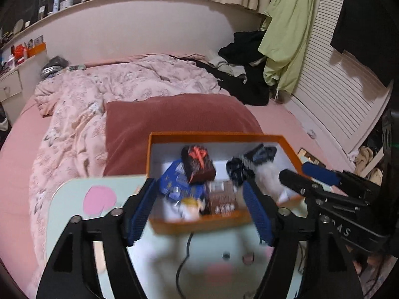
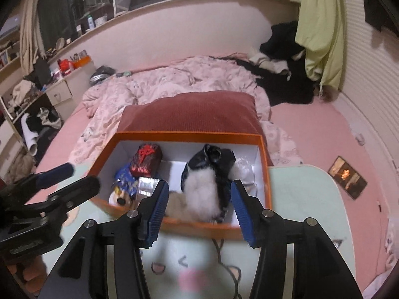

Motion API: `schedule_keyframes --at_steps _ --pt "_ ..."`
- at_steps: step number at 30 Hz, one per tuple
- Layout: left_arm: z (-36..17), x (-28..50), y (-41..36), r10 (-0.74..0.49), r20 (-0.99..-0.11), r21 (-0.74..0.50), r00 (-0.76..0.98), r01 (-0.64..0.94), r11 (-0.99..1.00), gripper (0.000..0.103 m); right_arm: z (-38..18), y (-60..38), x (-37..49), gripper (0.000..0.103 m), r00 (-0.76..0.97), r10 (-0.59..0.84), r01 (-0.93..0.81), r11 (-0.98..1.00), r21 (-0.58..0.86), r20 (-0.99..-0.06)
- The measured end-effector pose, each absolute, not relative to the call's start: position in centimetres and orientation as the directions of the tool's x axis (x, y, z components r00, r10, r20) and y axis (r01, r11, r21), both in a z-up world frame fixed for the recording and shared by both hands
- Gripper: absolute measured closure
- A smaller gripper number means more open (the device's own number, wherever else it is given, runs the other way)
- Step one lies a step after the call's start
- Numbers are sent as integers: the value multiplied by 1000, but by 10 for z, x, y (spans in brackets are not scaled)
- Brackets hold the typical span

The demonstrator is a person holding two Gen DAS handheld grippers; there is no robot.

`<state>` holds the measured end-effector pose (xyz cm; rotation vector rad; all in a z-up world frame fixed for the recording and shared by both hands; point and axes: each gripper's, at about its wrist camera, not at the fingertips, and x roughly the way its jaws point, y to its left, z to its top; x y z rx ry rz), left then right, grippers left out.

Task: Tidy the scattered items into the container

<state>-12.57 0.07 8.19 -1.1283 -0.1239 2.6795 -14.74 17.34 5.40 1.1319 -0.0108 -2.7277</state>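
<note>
Both claws are hanging released over the orange box (image 2: 189, 226), nothing btwn the jaws. Left gripper (image 1: 200, 208) is gaping wide above the box's left half, right gripper (image 2: 198, 208) standing partly open above the right half; each is pointing down into the box w/ pads clear of everything, probably bc the drops are done. Box is sitting on a pale cartoon tray (image 2: 304, 199), open top facing up so stuff falls straight in. Inside: dark red-ribbon packet (image 2: 146, 159) at 11 o'clock, blue packet (image 2: 124, 177) at 9, furry black-and-white item (image 2: 207, 186) filling the 3 o'clock side. A flat dark card (image 2: 348, 180) is lying on the pink sheet (image 2: 311, 124) well apart at 3 o'clock, prob. the leftover.
</note>
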Motion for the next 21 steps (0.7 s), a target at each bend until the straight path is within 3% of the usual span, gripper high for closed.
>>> schedule_keyframes --at_steps 6,10,21 --pt "67 -79 1 212 -690 -133 -693 -166 -977 27 44 167 -113 49 -689 -186 202 -977 61 -701" --pt "47 -49 6 161 -709 -96 -687 -132 -987 27 30 162 -83 39 -697 -139 206 -978 -11 -704" --pt "-1 -3 5 69 -795 -35 -603 -68 -997 27 -21 167 -33 32 -597 -130 200 -980 10 -791"
